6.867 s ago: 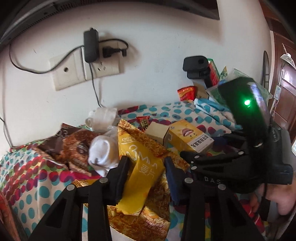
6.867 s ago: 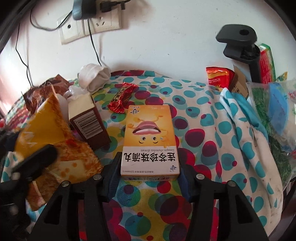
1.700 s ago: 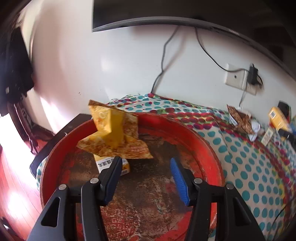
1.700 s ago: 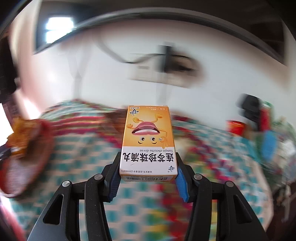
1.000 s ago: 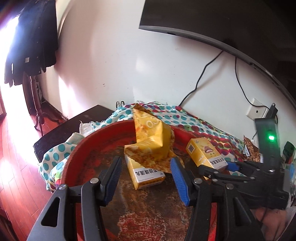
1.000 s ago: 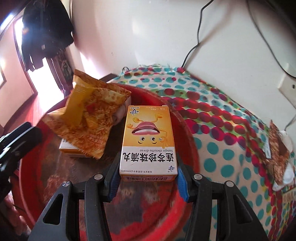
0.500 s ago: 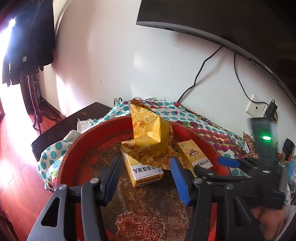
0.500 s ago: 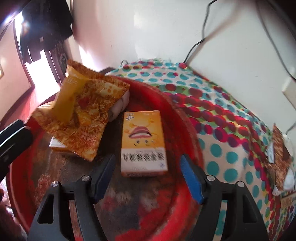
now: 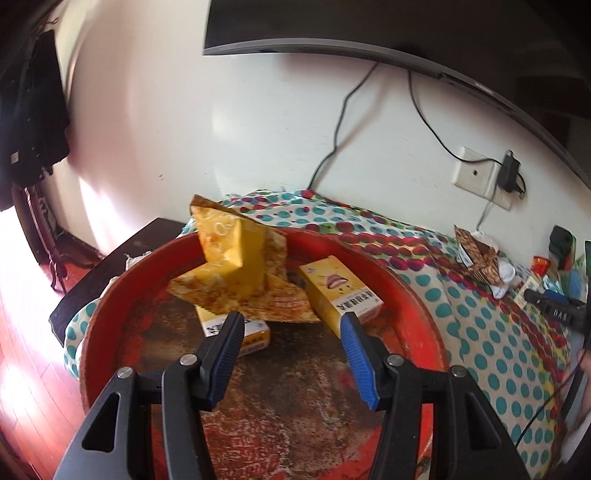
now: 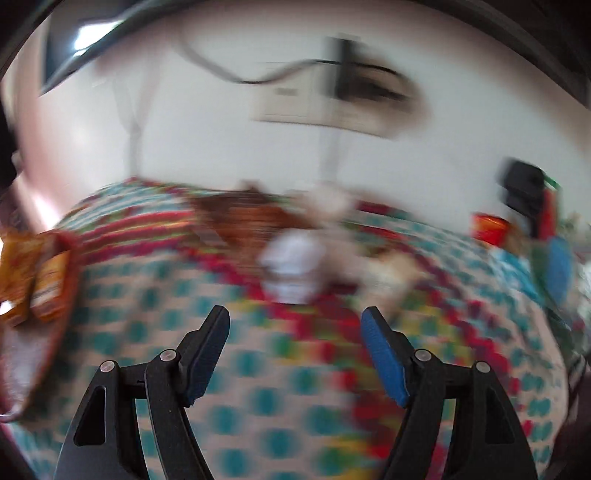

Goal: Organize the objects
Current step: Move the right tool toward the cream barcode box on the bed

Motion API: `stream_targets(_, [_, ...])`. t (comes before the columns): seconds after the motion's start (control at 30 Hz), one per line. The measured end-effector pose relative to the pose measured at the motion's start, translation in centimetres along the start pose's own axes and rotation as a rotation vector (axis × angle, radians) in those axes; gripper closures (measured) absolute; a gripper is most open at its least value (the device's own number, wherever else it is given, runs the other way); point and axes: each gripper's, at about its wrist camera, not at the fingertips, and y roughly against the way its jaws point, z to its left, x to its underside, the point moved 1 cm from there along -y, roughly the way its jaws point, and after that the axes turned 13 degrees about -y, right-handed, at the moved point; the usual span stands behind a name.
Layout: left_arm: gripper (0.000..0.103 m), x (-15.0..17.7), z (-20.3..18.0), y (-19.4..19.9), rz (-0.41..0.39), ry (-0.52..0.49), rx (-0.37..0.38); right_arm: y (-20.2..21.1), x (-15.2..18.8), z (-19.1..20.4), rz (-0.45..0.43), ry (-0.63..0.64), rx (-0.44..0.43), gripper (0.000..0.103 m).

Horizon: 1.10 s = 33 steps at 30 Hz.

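Observation:
A round red tray [image 9: 417, 295] lies on the dotted cloth. Inside it sit a yellow snack bag [image 9: 236, 266], a small box [image 9: 240, 332] half under the bag, and the orange medicine box [image 9: 340, 291] at the right. My left gripper [image 9: 291, 325] hovers over the tray, open, nothing between its fingers. My right gripper [image 10: 295, 325] is over the dotted cloth, its jaws still opening and empty; that view is blurred. A white sock [image 10: 295, 269] and a brown wrapper [image 10: 243, 218] lie ahead of it. The tray's edge [image 10: 70, 280] shows far left.
A wall with a socket and charger [image 9: 480, 177] rises behind the table, a dark screen [image 9: 369, 33] above. More packets and a black clamp [image 10: 524, 192] crowd the far right. The table's left edge drops to a red wooden floor [image 9: 26, 332].
My right gripper let go of the orange medicine box in the tray, opened, and swung away right over the cloth. The left gripper shifted slightly and stayed open.

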Motion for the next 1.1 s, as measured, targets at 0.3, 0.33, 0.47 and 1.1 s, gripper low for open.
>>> stream_targets(0.3, [0.047, -0.1, -3.1, 0.3, -0.009, -0.112, 0.030, -3.8, -1.4, -5.5, 0.054, -0.047, 0.003, 0.027])
stream_targets(0.33, [0.047, -0.1, -3.5, 0.3, -0.009, -0.126, 0.038, -3.8, -1.4, -5.3, 0.052, -0.040, 0.009, 0.027])
stream_targets(0.47, [0.047, -0.1, -6.0, 1.2, -0.053, -0.221, 0.053, -4.9, -1.9, -5.3, 0.065, -0.020, -0.004, 0.027])
stream_targets(1.1, [0.028, -2.9, -15.4, 0.5, -0.074, -0.383, 0.182, -4.6, -0.5, -7.0, 0.109, -0.004, -0.092, 0.072])
